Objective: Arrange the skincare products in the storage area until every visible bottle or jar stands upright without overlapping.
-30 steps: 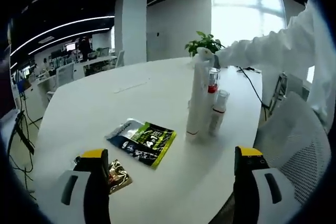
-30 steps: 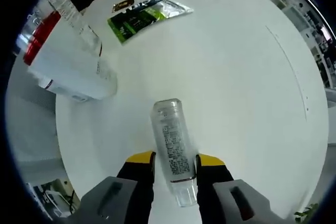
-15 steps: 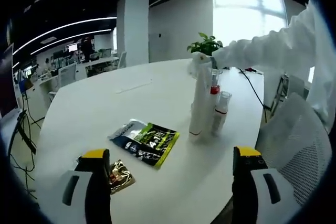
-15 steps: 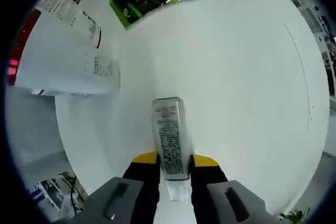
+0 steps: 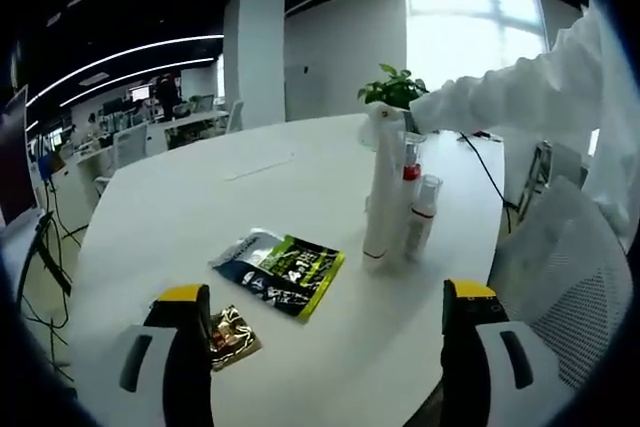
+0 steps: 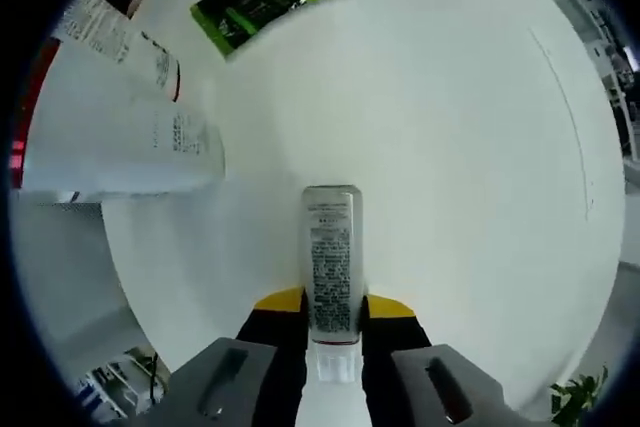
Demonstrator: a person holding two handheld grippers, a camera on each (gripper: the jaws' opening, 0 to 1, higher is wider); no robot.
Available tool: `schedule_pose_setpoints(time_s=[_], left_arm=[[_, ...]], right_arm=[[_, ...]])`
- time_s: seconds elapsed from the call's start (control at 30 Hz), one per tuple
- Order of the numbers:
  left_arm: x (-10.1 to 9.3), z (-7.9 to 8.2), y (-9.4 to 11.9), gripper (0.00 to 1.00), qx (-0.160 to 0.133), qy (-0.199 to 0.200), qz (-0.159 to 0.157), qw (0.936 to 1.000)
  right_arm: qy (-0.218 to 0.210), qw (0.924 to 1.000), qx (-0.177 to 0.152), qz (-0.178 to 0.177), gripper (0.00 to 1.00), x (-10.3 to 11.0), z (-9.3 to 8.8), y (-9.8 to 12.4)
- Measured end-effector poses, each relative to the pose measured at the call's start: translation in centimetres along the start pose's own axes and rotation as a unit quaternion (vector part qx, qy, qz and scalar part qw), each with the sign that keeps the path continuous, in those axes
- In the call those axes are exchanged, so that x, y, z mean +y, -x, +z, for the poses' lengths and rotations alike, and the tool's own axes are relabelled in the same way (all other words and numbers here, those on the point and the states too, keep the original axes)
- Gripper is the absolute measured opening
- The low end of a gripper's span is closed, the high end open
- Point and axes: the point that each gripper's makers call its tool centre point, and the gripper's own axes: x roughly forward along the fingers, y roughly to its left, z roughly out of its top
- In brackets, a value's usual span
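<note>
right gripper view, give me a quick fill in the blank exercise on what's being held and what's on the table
1. The right gripper is shut on a clear ____ with a printed label.
2. The left gripper is ____, holding nothing.
3. A green and black foil ____ lies flat on the round white table.

Missing words: bottle; open; packet

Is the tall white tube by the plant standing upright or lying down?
Upright: the tall white tube stands on end on the white table, beside two smaller bottles.
</note>
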Motion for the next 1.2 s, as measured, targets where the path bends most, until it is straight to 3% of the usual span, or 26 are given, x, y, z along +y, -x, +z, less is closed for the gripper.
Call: schedule_pose_setpoints(time_s=[0.17,0.4,0.6,0.7,0.73,0.83,0.9,1.0,1.07,1.2], left_arm=[[0.0,0.0,0.0,0.91,0.001,-0.002,-0.002,1.0],[-0.2,0.1,0.1,0.91,0.003,-0.011,0.001,0.9999],[-0.5,0.4,0.1,0.9,-0.003,-0.013,-0.003,0.9999],[-0.8,0.5,0.0,0.9,-0.002,-0.016,-0.006,0.9999],[-0.9,0.5,0.1,0.9,-0.003,-0.017,-0.006,0.9998],[-1.0,0.6,0.1,0.9,-0.005,-0.017,-0.008,0.9998],[-1.0,0.7,0.1,0.9,-0.006,-0.018,-0.007,0.9998],[-1.1,0.7,0.1,0.89,-0.004,-0.016,-0.007,0.9998],[-1.2,0.5,0.0,0.89,0.002,-0.017,-0.008,0.9998],[-1.4,0.6,0.0,0.89,0.0,-0.016,-0.011,0.9998]], right_arm=[[-0.032,0.9993,-0.017,-0.005,0.13,0.4,-0.2,0.1],[-0.076,0.9947,-0.069,-0.007,0.12,0.8,-0.7,0.1],[-0.151,0.9793,-0.134,-0.015,0.11,0.7,-1.1,0.8],[-0.208,0.9596,-0.189,-0.011,0.11,0.3,-0.9,1.9],[-0.231,0.9498,-0.211,-0.003,0.11,0.2,-0.9,2.3],[-0.263,0.9349,-0.239,0.002,0.11,0.5,-1.2,2.8],[-0.296,0.9163,-0.27,0.008,0.11,0.6,-1.4,3.2],[-0.348,0.8758,-0.334,0.028,0.11,0.7,-1.1,4.2],[-0.369,0.8526,-0.368,0.043,0.11,1.0,-1.1,5.3],[-0.399,0.8148,-0.42,0.035,0.11,1.2,-1.1,7.9]])
